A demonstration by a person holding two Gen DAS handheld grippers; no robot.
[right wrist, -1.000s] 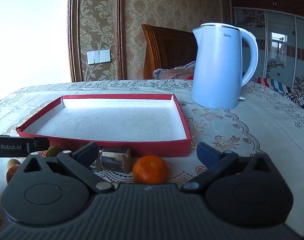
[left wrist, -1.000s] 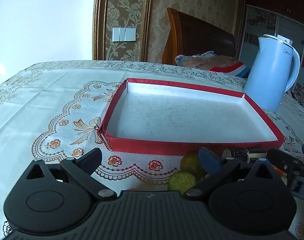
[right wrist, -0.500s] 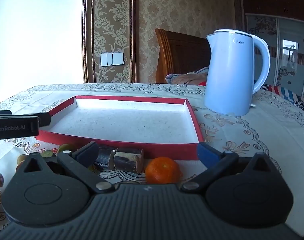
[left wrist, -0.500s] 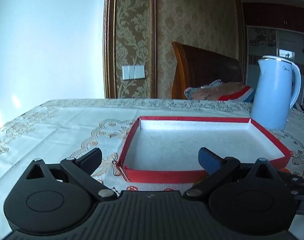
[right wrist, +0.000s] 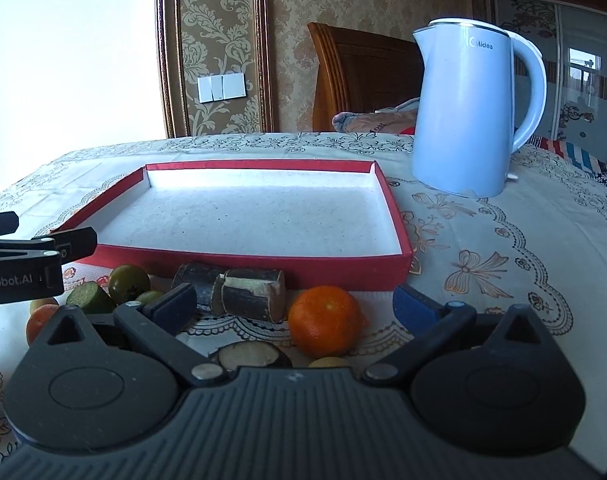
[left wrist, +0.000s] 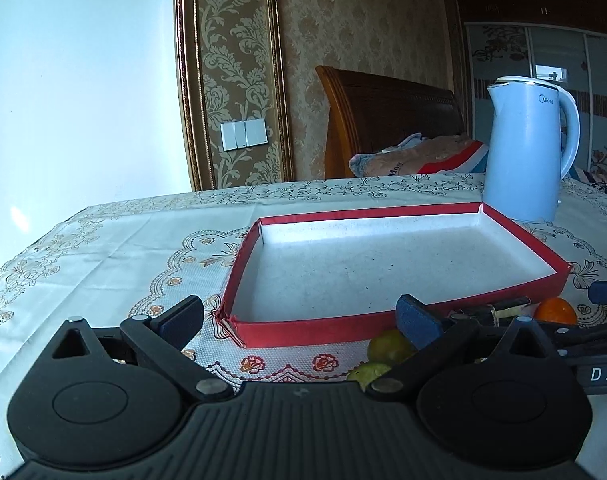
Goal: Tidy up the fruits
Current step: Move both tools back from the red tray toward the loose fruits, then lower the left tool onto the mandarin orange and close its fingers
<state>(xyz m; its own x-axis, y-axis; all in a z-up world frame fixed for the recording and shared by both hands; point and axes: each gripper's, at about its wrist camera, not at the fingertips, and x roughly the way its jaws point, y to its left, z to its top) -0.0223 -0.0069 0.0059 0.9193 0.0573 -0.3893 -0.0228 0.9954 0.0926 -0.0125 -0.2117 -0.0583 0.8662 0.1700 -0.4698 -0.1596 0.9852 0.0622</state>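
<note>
A shallow red tray with a white floor [left wrist: 303,326] [right wrist: 263,258] lies empty on the tablecloth. In front of its near wall lie an orange [right wrist: 324,320] [left wrist: 555,311], green fruits [right wrist: 128,282] [left wrist: 389,350], a cut cucumber piece [right wrist: 89,298] and brown sugarcane pieces [right wrist: 251,290]. My right gripper [right wrist: 293,304] is open, low over the table, with the orange and cane between its fingers' span. My left gripper [left wrist: 299,318] is open and empty, before the tray's near left corner; it also shows in the right wrist view [right wrist: 39,254].
A pale blue electric kettle [right wrist: 471,112] [left wrist: 527,148] stands behind the tray's far right corner. A wooden chair with folded cloth [left wrist: 415,156] is past the far table edge. More small fruits [right wrist: 39,316] lie at the left.
Both grippers tilted up and then back down a little, and drew slightly back; more fruit shows in front of the right gripper. Both stayed open.
</note>
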